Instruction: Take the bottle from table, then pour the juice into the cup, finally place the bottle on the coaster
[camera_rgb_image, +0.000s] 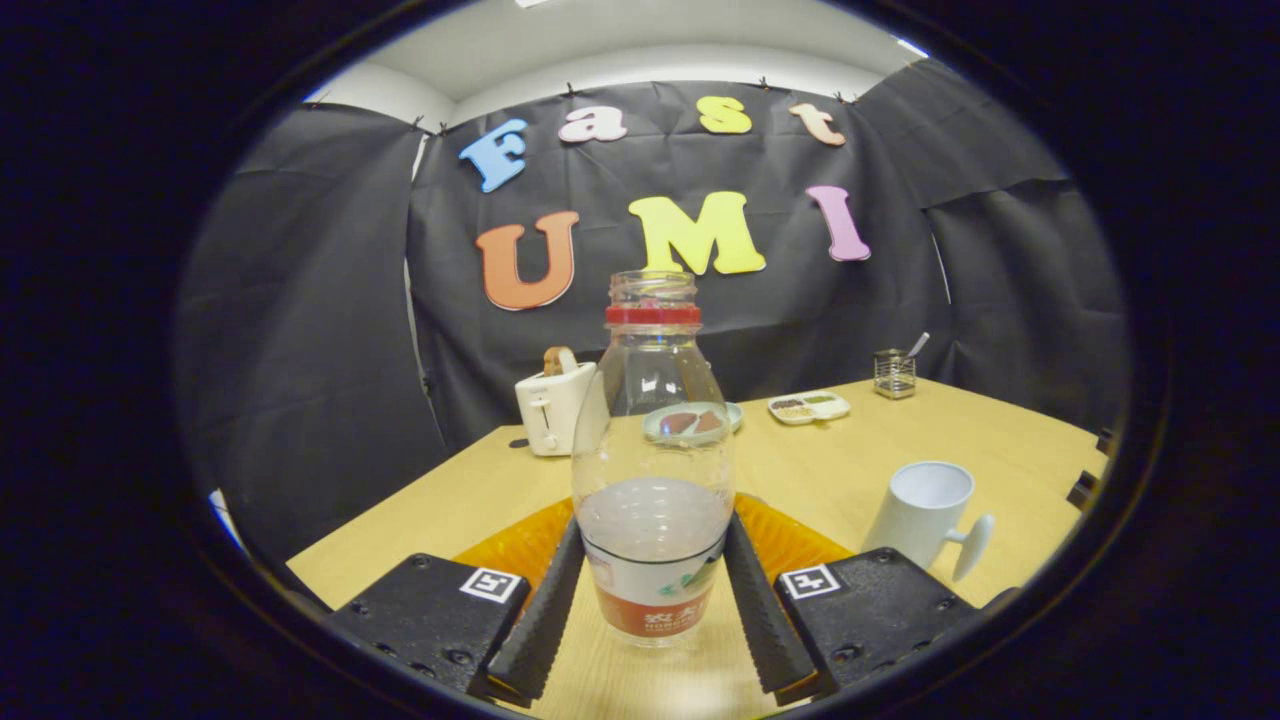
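A clear plastic bottle (652, 480) with a red neck ring and no cap stands upright between my fingers. Pale cloudy juice fills roughly its lower third, above a white and red label. My gripper (655, 525) is shut on the bottle, with both ribbed black fingers (548, 610) pressing its sides at label height. An orange coaster (795, 540) lies just behind the bottle, showing on either side of it. I cannot tell whether the bottle's base rests on the wooden table or on the coaster's near edge. A white cup (925, 510) with a handle stands upright to the right, beyond the right finger.
On the wooden table (1000, 440), a white toaster (552, 405) stands at the back left. A small plate (690, 422) sits behind the bottle, a divided snack dish (808, 406) to its right, and a glass holder with a spoon (894, 372) farther back.
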